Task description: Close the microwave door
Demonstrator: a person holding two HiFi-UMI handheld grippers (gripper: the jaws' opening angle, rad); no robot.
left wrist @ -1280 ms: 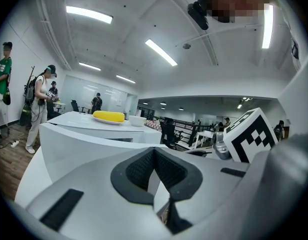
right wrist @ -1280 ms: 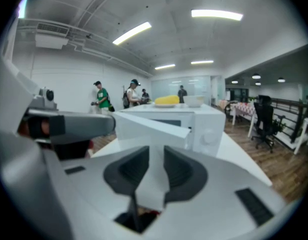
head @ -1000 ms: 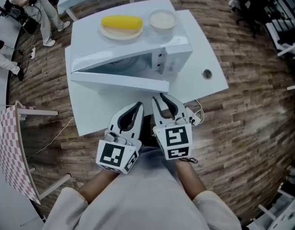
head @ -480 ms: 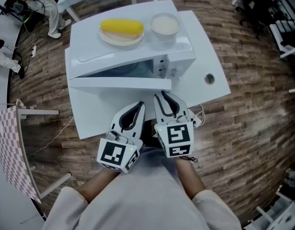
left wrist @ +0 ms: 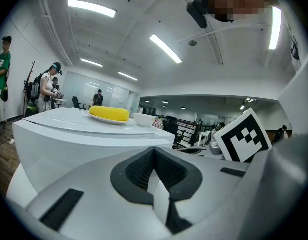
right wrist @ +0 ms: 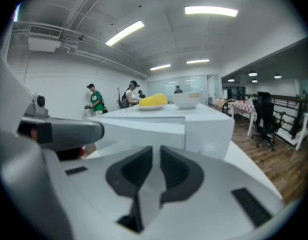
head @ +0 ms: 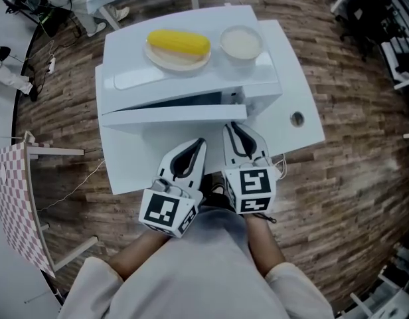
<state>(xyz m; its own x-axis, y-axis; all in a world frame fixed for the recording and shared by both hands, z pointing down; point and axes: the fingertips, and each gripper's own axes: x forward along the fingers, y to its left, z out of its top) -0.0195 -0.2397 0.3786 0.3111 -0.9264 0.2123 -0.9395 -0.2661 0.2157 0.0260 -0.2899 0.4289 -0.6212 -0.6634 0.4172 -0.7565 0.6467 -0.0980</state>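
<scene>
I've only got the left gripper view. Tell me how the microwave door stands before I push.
Observer: Head view: the microwave door is not shut; a dark gap shows between it and the microwave.
Operator: Report the right gripper.
Observer: The right gripper has just been closing its jaws; a slim gap remains, nothing between them.
Operator: Give me both tips.
Observer: From above, the left gripper and the right one lie side by side just short of the door; contact I cannot tell.
</scene>
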